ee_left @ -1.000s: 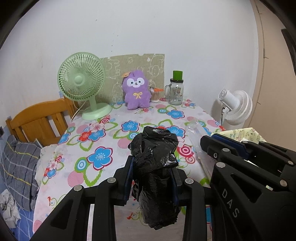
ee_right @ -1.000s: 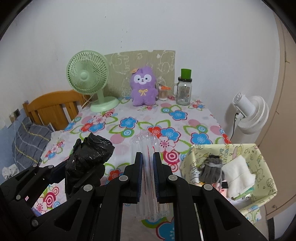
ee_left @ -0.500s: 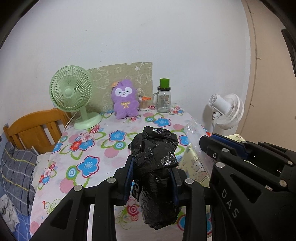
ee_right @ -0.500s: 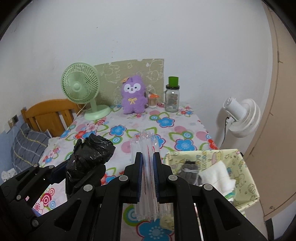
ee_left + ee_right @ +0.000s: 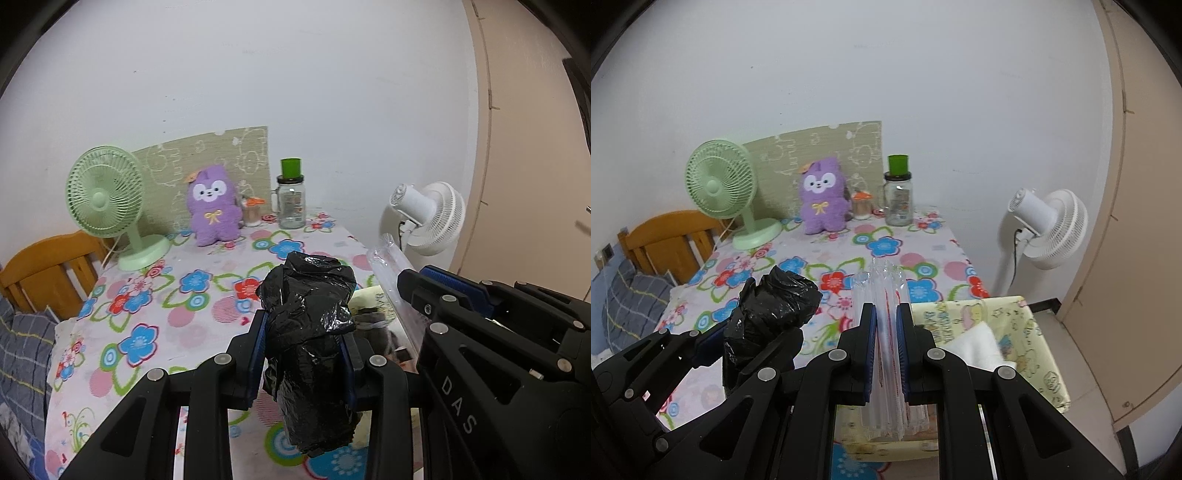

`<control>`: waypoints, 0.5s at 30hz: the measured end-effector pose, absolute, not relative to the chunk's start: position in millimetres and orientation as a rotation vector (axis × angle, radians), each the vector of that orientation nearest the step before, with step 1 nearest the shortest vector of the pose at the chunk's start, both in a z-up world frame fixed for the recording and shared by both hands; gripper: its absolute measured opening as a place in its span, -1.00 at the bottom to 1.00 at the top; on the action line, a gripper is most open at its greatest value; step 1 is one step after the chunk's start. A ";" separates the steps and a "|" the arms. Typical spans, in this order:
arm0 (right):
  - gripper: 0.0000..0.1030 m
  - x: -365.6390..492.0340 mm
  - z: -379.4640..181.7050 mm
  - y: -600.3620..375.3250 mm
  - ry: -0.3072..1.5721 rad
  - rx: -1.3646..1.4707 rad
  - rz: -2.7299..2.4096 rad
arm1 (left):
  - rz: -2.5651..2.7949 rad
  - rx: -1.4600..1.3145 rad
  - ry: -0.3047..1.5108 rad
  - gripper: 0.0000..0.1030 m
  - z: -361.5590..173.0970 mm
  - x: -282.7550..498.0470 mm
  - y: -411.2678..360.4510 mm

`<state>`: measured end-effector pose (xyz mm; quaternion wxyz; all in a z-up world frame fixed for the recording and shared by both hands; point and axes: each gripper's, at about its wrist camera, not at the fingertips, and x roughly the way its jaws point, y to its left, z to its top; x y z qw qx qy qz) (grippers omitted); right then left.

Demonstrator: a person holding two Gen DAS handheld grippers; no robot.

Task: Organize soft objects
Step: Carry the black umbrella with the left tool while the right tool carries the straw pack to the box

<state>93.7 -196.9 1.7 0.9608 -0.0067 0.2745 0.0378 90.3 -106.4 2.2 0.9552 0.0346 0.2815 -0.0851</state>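
Now both grippers have swung rightward off the floral tablecloth [image 5: 827, 254] toward the yellow fabric bin [image 5: 1030, 332]: left gripper [image 5: 303, 354] clamps the crumpled black plastic bag [image 5: 310, 332], right gripper [image 5: 886, 347] pinches the clear plastic packet [image 5: 882, 291] above the bin; white wall behind.

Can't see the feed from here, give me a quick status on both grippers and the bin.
Left gripper shut on black bag. Right gripper shut on clear pack. Yellow bin below right, towel inside. Nothing blocking.
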 end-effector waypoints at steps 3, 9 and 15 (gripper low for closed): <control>-0.73 96.0 0.6 -208.0 0.558 -0.008 0.061 | -0.190 0.076 0.575 -0.34 0.8 94.2 -117.5; -0.73 101.7 -3.9 -227.9 0.568 0.004 0.029 | -0.219 0.089 0.586 -0.34 -3.3 101.8 -137.5; -0.73 107.6 -9.8 -246.4 0.582 0.018 0.002 | -0.246 0.101 0.602 -0.34 -8.7 110.8 -154.8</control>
